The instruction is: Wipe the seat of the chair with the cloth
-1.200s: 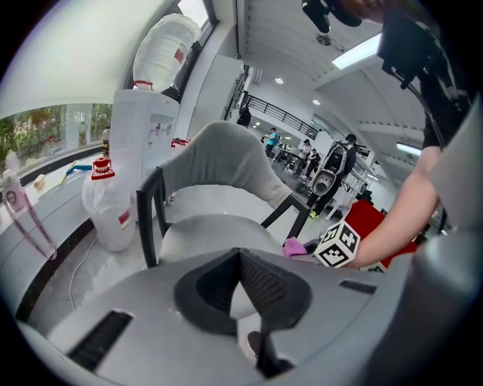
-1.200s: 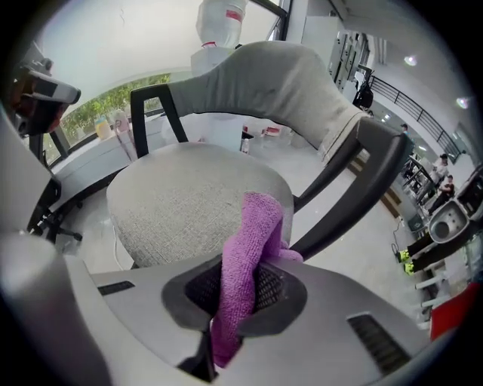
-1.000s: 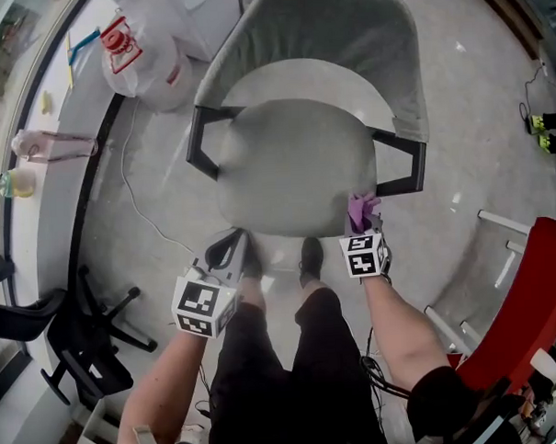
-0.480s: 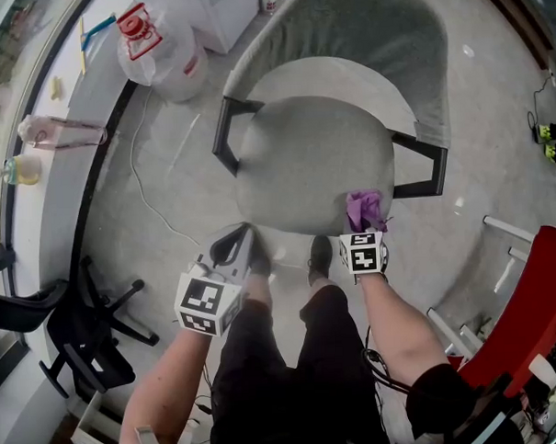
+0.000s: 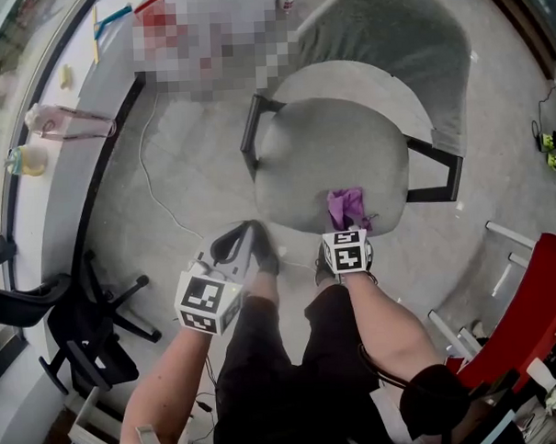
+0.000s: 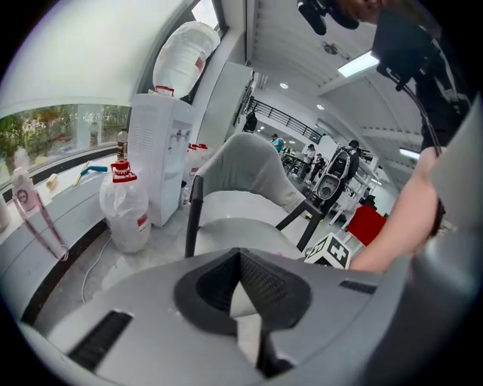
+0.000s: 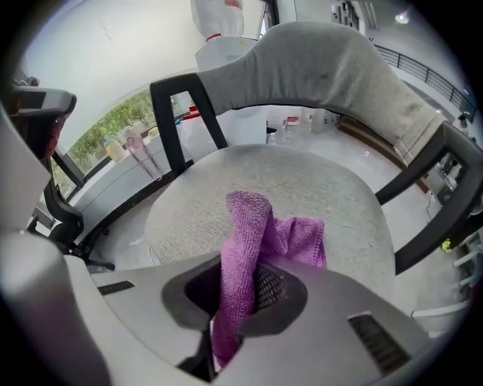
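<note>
- Left tongs: grey moulded shell, black ribbed pads, and a cube of black-and-white square markers.
- Right tongs: matching grey shell and marker cube.
- The person wears black trousers and dark shoes.
- A thin black cable loops beside the right forearm.

Two grippers show: the left gripper and the right gripper. There is one purple cloth, one grey armchair, one black office chair and one water dispenser. Two large water jugs are clearly visible: the upper jug and the floor jug.
</note>
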`<action>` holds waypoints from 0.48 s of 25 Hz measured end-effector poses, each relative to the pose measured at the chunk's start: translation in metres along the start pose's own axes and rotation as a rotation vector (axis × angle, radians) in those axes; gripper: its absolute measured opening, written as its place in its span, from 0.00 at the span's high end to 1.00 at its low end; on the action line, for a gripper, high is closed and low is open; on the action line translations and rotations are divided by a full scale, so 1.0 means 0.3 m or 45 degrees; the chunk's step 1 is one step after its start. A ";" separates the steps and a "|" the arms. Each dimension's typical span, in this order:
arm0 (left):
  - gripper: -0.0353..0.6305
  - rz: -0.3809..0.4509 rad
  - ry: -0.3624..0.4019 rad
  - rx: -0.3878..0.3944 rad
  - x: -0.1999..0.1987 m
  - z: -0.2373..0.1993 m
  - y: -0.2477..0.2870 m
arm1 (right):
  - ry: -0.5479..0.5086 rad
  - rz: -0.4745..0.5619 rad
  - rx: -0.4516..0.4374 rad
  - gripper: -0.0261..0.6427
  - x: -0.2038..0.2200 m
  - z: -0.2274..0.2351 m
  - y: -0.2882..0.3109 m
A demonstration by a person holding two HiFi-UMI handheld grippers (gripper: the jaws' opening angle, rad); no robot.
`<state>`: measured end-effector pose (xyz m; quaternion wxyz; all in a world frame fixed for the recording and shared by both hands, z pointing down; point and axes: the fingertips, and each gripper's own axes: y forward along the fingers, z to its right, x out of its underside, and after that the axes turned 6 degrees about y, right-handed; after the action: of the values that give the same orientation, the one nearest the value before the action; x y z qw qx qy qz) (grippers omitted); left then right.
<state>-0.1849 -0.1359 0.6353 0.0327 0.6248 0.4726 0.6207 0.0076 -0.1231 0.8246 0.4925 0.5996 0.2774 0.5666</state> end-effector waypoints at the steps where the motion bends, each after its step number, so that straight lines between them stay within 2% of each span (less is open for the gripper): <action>1: 0.95 -0.001 0.002 -0.002 -0.002 -0.007 -0.003 | -0.005 0.001 -0.017 0.91 -0.010 -0.029 0.006; 7: 0.95 0.001 -0.001 -0.015 0.005 -0.059 -0.039 | -0.015 -0.007 -0.135 0.91 -0.069 -0.215 0.053; 12: 0.95 -0.002 -0.006 -0.029 0.017 -0.102 -0.067 | -0.087 -0.016 -0.253 0.91 -0.122 -0.396 0.089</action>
<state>-0.2218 -0.1382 0.6335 0.0414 0.6253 0.4659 0.6246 -0.1189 -0.1324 0.8188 0.5623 0.5649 0.2066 0.5675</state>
